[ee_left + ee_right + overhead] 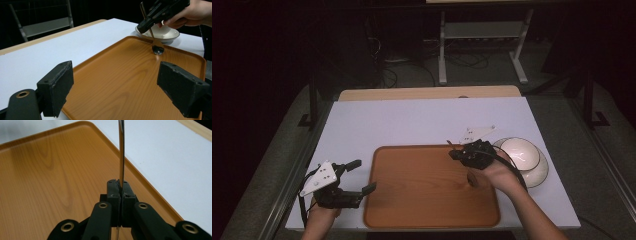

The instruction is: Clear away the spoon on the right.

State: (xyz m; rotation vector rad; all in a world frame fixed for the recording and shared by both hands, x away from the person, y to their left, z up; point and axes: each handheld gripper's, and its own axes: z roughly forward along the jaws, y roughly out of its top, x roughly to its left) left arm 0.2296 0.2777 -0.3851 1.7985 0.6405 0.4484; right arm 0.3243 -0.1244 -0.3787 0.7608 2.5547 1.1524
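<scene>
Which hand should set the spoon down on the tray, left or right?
Right. The right gripper is shut on the spoon, whose bowl hangs just above the wooden tray. The left gripper stands open and empty at the tray's left edge.

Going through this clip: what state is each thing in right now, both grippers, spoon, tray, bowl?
Left gripper: open, holds nothing, beside the tray.
Right gripper: shut on the spoon's handle.
Spoon: held, bowl end low over the tray.
Tray: flat on the table, nothing lying in it.
Bowl: upright beside the tray.
</scene>
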